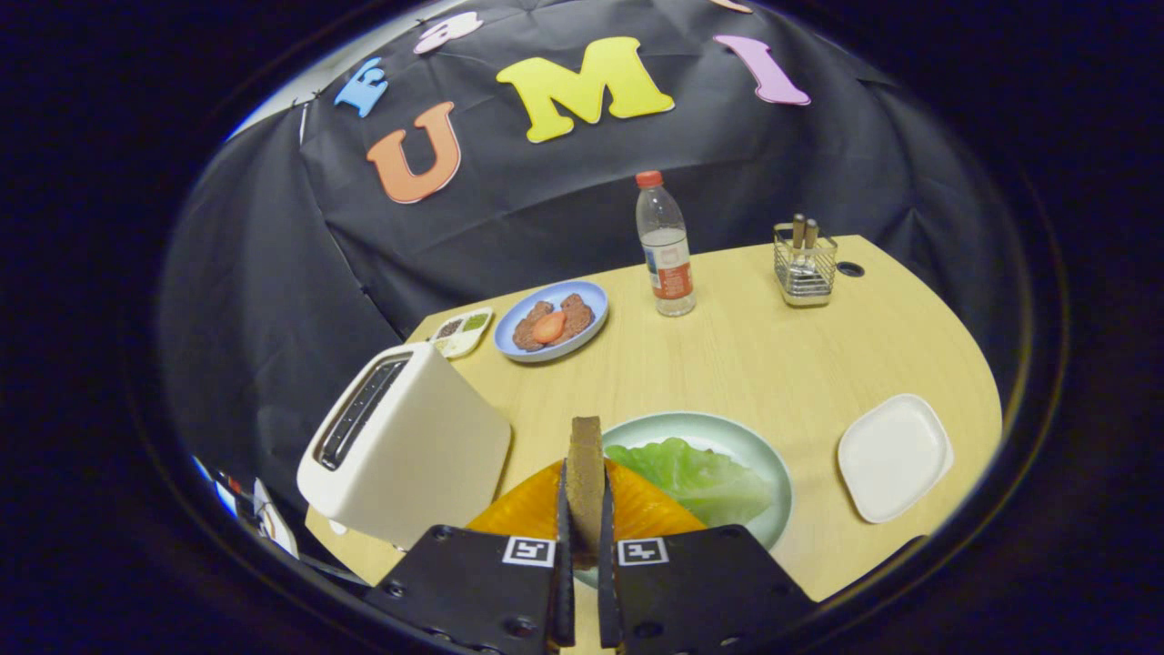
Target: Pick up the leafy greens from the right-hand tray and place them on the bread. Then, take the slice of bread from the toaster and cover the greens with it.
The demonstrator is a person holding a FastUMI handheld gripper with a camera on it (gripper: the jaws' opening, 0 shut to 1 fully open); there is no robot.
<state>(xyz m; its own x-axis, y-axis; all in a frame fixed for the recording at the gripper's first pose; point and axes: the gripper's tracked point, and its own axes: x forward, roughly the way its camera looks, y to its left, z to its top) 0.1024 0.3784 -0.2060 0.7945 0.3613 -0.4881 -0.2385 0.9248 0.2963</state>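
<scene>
- Greens (696,475) lie on the pale green plate (759,455) just ahead of the fingers, over an orange slice (527,509); the first half of the task looks done, though any bread under them is hidden.
- Gripper (585,546) is clamped on one brown bread slice (586,482), held upright on edge over the plate; covering the greens is left.
- Count: one toaster (409,446) with its slots looking empty, one bare white tray (896,457), one blue plate (552,320), one bottle (665,246), one wire caddy (805,266).
</scene>
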